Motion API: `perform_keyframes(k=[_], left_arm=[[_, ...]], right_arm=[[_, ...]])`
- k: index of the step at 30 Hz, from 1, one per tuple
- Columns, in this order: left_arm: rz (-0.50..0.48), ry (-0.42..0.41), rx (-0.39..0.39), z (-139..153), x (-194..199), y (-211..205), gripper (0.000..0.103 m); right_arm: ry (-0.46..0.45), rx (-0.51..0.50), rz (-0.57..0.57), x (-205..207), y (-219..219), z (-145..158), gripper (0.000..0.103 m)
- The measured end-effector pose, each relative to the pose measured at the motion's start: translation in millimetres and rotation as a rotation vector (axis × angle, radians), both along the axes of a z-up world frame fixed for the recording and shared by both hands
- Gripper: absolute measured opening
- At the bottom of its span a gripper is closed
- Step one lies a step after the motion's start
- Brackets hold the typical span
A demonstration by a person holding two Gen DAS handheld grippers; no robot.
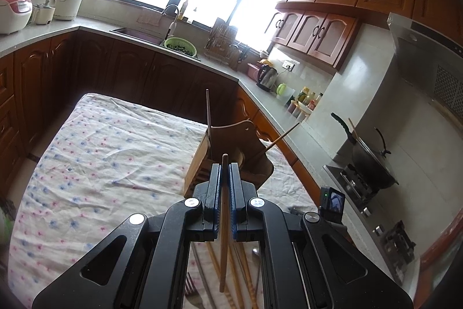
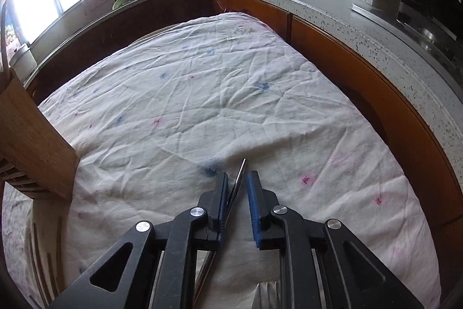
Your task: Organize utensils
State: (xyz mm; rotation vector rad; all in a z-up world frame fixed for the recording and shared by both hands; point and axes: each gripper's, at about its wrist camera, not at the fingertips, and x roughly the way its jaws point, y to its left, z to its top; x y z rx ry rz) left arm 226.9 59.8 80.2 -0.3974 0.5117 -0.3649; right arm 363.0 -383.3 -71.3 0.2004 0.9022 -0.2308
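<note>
My left gripper [image 1: 225, 168] is shut on a wooden chopstick [image 1: 223, 236], held upright above the table just in front of the wooden utensil holder [image 1: 199, 158]. Two chopsticks [image 1: 207, 112] stand in the holder. More chopsticks and a spoon [image 1: 256, 252] lie on the cloth below. My right gripper [image 2: 238, 178] is open around a metal utensil handle [image 2: 239, 175] that lies on the cloth and rests against the left finger. Fork tines [image 2: 267, 294] show at the bottom edge. The holder's side [image 2: 31, 146] shows at the left of the right wrist view.
The table carries a floral cloth [image 1: 110, 152]. Kitchen counters run behind and to the right, with a sink, a green basket [image 1: 179, 46], a kettle [image 1: 267, 77], jars and a wok on the stove [image 1: 370, 161]. The counter edge [image 2: 376, 28] lies close to the table's right side.
</note>
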Motion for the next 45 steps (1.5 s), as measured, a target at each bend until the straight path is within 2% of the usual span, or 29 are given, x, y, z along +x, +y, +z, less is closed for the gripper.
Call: perform_keyframes(k=[2, 3, 6, 9, 16, 23, 30, 40, 45], left_arm=[[-0.001, 0.003, -0.001, -1.1, 0.9, -0.6, 0.004], [-0.002, 0.005, 0.001, -1.6, 1.5, -1.3, 0.004], [-0.002, 0.005, 0.003, -1.4, 1.6, -1.8, 0.004], [-0.001, -0.002, 0.005, 0.0, 0.1, -1.9, 0.004], [-0.007, -0.017, 0.002, 4.0, -10.8, -2.9, 0.004], [-0.009, -0.036, 0.003, 10.7, -23.0, -2.8, 0.004], [0.0, -0.049, 0.01, 16.7, -28.9, -3.3, 0.004], [0.004, -0.06, 0.017, 21.7, -20.4, -7.2, 0.004], [0.01, -0.085, 0.014, 31.3, -4.6, -10.0, 0.004]], right_arm=[[-0.007, -0.007, 0.02, -1.7, 2.1, -0.1, 0.008], [-0.014, 0.024, 0.025, -3.5, 0.5, 0.8, 0.005], [-0.061, 0.101, 0.055, -12.8, 2.9, 10.3, 0.004], [-0.125, 0.172, 0.109, -27.9, 14.4, 31.9, 0.004], [-0.294, 0.269, 0.224, -76.8, 41.4, 88.4, 0.004], [-0.395, 0.286, 0.3, -115.5, 62.2, 127.5, 0.004], [-0.473, 0.283, 0.345, -131.8, 71.3, 152.6, 0.004], [-0.569, 0.283, 0.359, -130.3, 79.5, 173.9, 0.004], [-0.629, 0.296, 0.354, -116.0, 83.1, 185.6, 0.004]])
